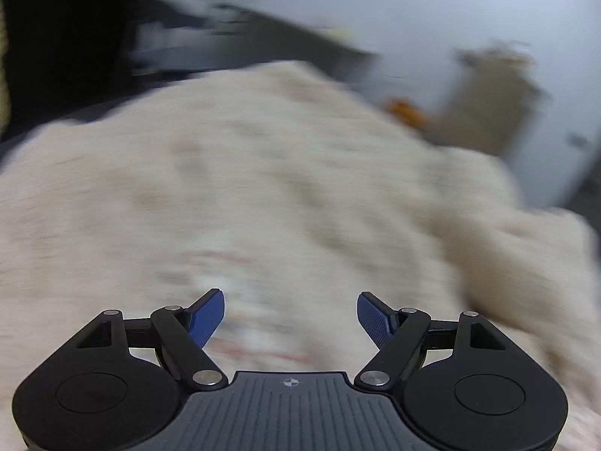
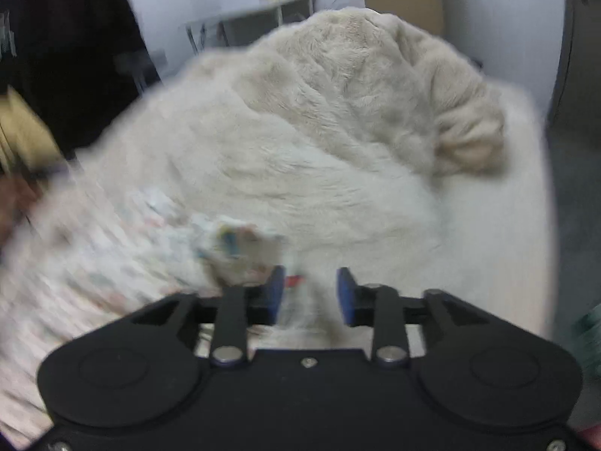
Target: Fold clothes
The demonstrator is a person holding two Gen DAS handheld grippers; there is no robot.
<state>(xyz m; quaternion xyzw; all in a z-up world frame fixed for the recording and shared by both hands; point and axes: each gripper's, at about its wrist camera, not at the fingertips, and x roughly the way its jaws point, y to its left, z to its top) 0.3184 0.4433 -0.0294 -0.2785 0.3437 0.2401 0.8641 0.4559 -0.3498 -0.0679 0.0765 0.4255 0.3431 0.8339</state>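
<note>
Pale walls and a dark shelf (image 2: 259, 18) back a bed (image 2: 499, 225) where the fluffy cream garment (image 2: 319, 143) lies heaped. It looks soft, bulky and limp; pinch a hem edge. Left hand-held gripper (image 1: 291, 319) and right hand-held gripper (image 2: 310, 293) both gape empty above it.

The left wrist camera sits just behind the left gripper (image 1: 291, 317), looking forward and downward along its blue-padded fingers, close over a cream fluffy blanket (image 1: 263, 173) that fills most of the blurred frame; a pale wall (image 1: 432, 11) and a brown box (image 1: 492, 94) lie beyond. The right wrist camera looks the same way from behind the right gripper (image 2: 310, 295), set a little further back, so the blanket's heaped far end (image 2: 375, 86) and the pale bed surface (image 2: 499, 233) show. Both views share the blanket, the wall and the low shelf (image 2: 263, 22).
</note>
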